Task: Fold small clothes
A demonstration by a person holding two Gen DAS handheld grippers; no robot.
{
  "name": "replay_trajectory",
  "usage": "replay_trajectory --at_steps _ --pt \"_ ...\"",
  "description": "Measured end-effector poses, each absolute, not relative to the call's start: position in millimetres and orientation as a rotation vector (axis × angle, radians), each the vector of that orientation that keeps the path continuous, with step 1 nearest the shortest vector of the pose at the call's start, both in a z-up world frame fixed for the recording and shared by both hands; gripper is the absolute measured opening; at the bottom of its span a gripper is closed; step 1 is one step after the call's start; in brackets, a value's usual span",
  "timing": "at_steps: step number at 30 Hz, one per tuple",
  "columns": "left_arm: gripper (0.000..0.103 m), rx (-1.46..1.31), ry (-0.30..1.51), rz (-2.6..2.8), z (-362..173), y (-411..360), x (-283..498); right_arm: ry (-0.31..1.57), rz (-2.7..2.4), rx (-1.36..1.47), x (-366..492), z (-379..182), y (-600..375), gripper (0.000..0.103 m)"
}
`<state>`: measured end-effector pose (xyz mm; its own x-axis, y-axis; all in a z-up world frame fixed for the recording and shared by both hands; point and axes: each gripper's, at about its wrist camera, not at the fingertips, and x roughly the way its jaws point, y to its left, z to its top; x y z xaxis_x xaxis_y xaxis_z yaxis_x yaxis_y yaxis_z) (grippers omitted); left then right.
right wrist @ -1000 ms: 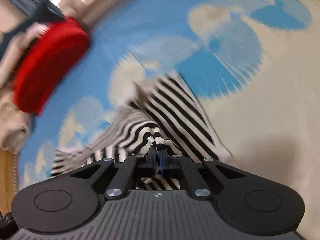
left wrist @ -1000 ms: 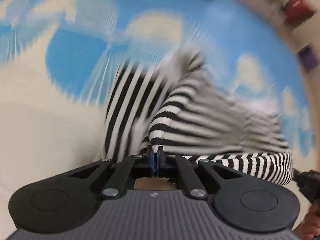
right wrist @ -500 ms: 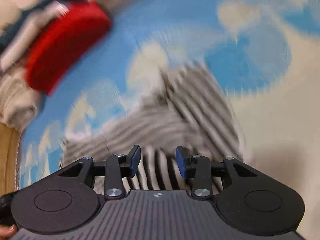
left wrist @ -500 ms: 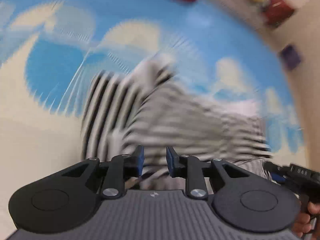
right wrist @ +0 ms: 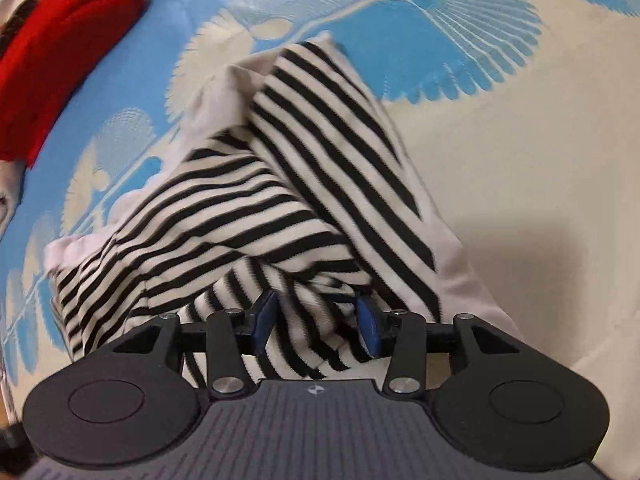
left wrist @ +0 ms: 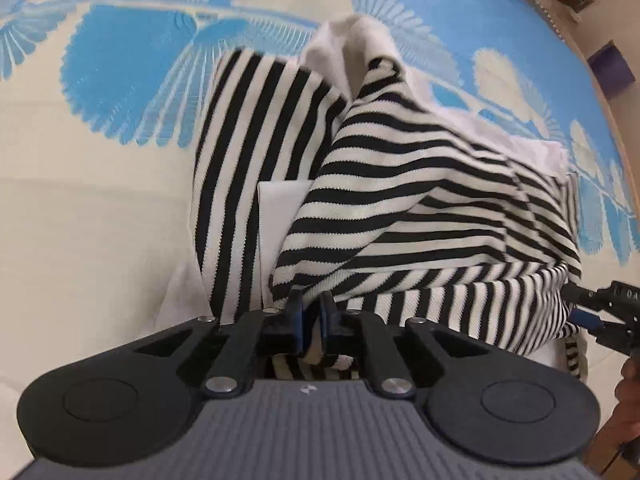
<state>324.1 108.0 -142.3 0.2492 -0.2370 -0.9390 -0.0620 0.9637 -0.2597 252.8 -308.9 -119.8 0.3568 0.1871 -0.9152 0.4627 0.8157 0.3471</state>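
1. Striped garment [left wrist: 420,200] lies rumpled on the blue-and-cream patterned cloth [left wrist: 120,60], one panel folded over another, and it sits right under both sets of jaws.
2. Left gripper [left wrist: 311,316]: its jaws have just been closing and stand a narrow slit apart, with a bit of striped fabric showing in the gap. Whether the pads actually press on it, I cannot tell.
3. Right gripper [right wrist: 316,320]: its jaws have just been opening and now stand clearly apart. Striped cloth runs between them, but the pads look clear of it, so nothing is held on that side.
4. Here is the relation that counts: the garment spreads forward and away from both grippers, near edge bunched at the fingertips, the long striped panel running off toward the far side.
5. Both hands are on that near edge; neither looks nearer.
6. Red cushion [right wrist: 60,52] sits well apart at the far left in the right wrist view.
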Motion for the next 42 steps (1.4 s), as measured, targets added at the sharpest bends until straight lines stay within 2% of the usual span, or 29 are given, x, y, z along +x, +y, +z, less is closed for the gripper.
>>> replay_trajectory --at_steps 3,10,12,14,15,17,19,20,22,26,29,30,36,39,42 --pt "0.016 -0.257 1.187 -0.133 -99.3 116.3 299.2 1.071 -0.197 0.618 235.2 -81.9 -307.0 0.046" --pt "0.016 -0.209 0.968 -0.143 -0.2 153.0 203.2 0.828 -0.079 0.580 142.2 28.3 -312.2 0.047" --pt "0.017 -0.175 0.899 -0.136 17.2 159.5 163.6 0.746 -0.055 0.533 105.6 51.1 -315.1 0.051" --pt "0.022 -0.152 0.862 -0.140 21.8 163.4 127.5 0.687 -0.038 0.479 67.0 59.6 -318.3 0.057" --pt "0.025 -0.151 0.853 -0.145 19.5 167.5 111.6 0.680 -0.044 0.442 50.3 55.2 -317.8 0.062" --pt "0.026 -0.174 0.844 -0.161 -0.4 172.8 76.8 0.710 -0.080 0.389 21.1 33.8 -315.3 0.063" --pt "0.025 -0.185 0.921 -0.119 -17.5 171.8 56.6 0.793 -0.138 0.427 0.6 0.4 -316.7 0.061" --pt "0.025 -0.193 0.906 -0.127 -20.4 171.2 45.7 0.845 -0.154 0.510 -7.7 -9.4 -321.5 0.055" --pt "0.025 -0.178 0.908 -0.131 -30.2 165.4 29.0 0.832 -0.134 0.605 -22.7 -18.6 -328.7 0.053" --pt "0.025 -0.148 0.970 -0.101 -42.2 160.6 13.5 0.857 -0.180 0.582 -39.4 -42.1 -339.6 0.053" --pt "0.038 -0.161 0.942 -0.125 -42.3 165.1 10.5 0.906 -0.220 0.696 -43.2 -60.4 -348.2 0.054" --pt "0.047 -0.177 0.941 -0.112 -47.0 168.0 10.2 0.898 -0.224 0.680 -42.8 -60.8 -346.0 0.054" --pt "0.050 -0.300 1.053 -0.021 -95.9 182.3 28.0 0.940 -0.260 0.519 -36.3 -72.5 -329.7 0.057" --pt "0.065 -0.318 1.063 -0.032 -99.4 182.6 35.6 0.981 -0.284 0.515 -33.7 -82.9 -335.9 0.059" --pt "0.068 -0.375 1.113 -0.011 -109.6 186.4 42.3 1.042 -0.284 0.514 -28.4 -99.3 -339.2 0.060"
